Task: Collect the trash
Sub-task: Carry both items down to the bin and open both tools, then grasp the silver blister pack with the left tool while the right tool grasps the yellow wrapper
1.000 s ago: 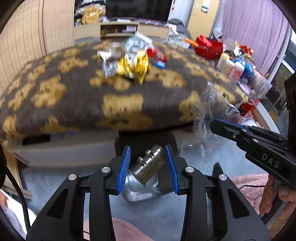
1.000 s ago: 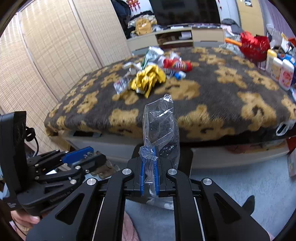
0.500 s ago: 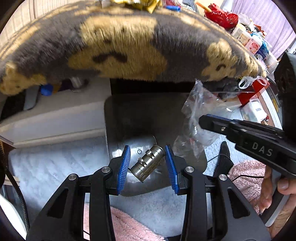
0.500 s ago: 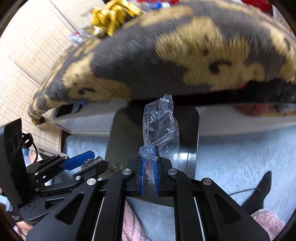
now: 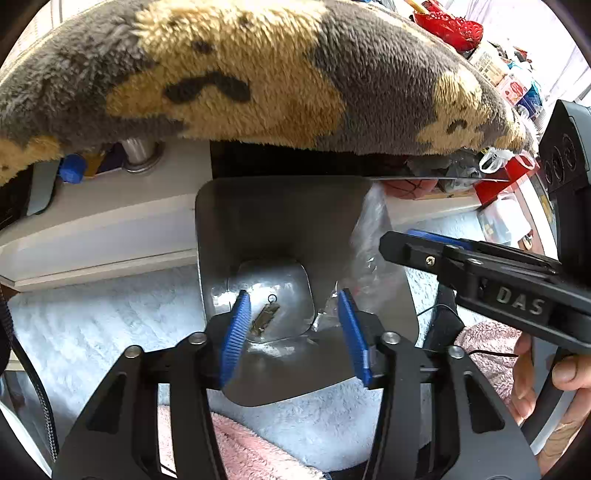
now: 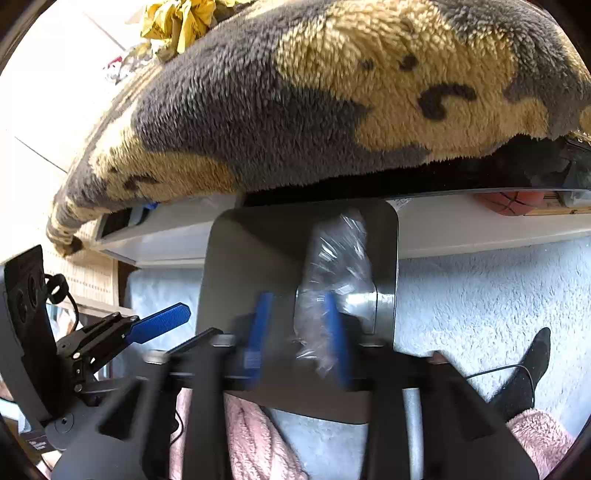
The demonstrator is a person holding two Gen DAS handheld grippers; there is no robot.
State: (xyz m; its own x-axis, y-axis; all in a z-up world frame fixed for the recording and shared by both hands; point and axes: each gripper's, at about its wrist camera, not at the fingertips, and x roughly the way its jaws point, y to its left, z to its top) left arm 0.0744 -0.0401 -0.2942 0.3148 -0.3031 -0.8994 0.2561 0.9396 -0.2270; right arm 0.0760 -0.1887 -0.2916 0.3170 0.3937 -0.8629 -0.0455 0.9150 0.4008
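Observation:
My left gripper (image 5: 293,295) hangs over a grey metal bin (image 5: 277,221), its jaws opening with nothing between the pads. A small metal piece (image 5: 264,319) lies on the bin's floor below them. My right gripper (image 6: 295,299), blurred, is over the same bin (image 6: 255,258), and its jaws are opening too. A clear plastic wrapper (image 6: 334,266) stands between them, leaning by the right finger. The left wrist view shows that wrapper (image 5: 369,254) beside the right gripper (image 5: 402,240). More trash, a yellow wrapper (image 6: 173,22), lies on the blanket.
A grey and tan fleece blanket (image 5: 258,74) overhangs a white bed frame (image 5: 110,229) just behind the bin. Pale fluffy rug (image 6: 480,295) surrounds the bin. Pink fleece (image 5: 251,450) lies near me. A hand (image 5: 569,376) and a dark sock (image 6: 532,362) are at the right.
Both grippers came down from above the bed to the bin. The left jaws spread and the metal piece dropped to the bin floor. The right jaws parted from the plastic wrapper.

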